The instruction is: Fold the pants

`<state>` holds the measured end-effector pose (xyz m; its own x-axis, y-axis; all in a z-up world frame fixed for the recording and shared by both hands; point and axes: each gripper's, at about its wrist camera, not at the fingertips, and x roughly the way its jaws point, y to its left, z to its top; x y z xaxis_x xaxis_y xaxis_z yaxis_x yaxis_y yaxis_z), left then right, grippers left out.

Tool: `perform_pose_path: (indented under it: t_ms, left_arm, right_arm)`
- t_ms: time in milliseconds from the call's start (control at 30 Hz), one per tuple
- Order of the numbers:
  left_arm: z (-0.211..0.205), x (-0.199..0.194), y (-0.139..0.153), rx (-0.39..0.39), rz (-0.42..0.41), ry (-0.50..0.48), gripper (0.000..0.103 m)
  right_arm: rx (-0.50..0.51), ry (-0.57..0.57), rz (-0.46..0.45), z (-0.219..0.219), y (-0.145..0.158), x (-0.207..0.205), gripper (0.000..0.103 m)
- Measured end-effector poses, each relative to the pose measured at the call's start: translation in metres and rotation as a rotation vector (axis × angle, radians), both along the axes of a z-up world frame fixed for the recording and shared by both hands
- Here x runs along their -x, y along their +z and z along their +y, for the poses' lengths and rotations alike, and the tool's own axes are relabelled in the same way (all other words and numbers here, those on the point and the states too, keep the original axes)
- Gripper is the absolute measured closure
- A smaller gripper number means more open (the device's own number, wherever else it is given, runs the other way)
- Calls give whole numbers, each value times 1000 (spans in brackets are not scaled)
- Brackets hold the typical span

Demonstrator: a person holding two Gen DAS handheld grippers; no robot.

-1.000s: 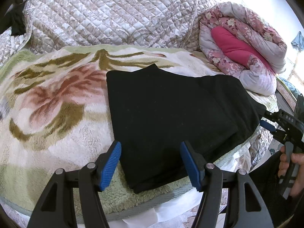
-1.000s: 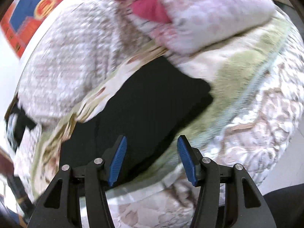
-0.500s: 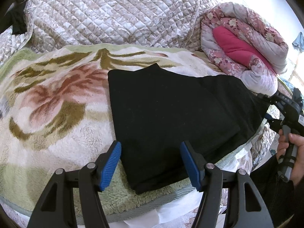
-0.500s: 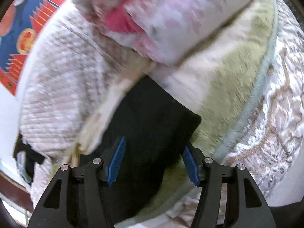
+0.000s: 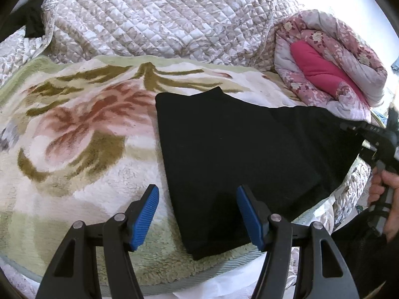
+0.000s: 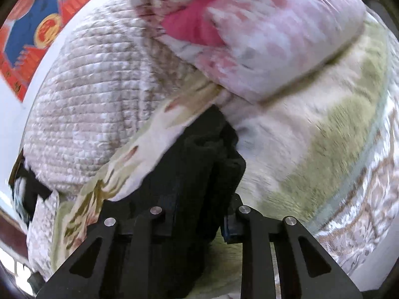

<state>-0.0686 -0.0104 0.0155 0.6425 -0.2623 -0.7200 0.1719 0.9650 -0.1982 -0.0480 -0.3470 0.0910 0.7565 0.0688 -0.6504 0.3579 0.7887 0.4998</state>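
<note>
A bed fills the room, spread with a flowered fleece blanket (image 5: 74,137). A quilted cover (image 5: 162,17) heaps at twelve o'clock, a rolled pink quilt (image 5: 329,62) at two. Daylight glares behind.

Left claw (image 5: 197,214) jaws wide, tilted down. Right claw (image 6: 199,221) jaws closing, cloth between; hand (image 5: 384,189) on handle.

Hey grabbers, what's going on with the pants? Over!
Left hand-held gripper open over pants. Right hand-held gripper closing, pants' end between its jaws. Rolled quilt beside pants, not blocking.
</note>
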Motion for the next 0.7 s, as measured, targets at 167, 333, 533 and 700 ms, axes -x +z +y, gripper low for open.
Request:
perform_pose_path:
  t_ms: [167,333,533,700]
  left_arm:
    - [3,0,3,-24,-4,20,36]
    - [13,-2,3,-27,9,56,36]
    - [31,-4,4,-25,24,117,36]
    - [52,-4,1,-16,46,183,36]
  right_arm:
    - [57,132,-70,39,35,-16,80]
    - [101,310,-121,95,64,-33,80]
    - [118,586,-105,187,46,-40,80]
    - [138,791,56,244,-23,-39,80]
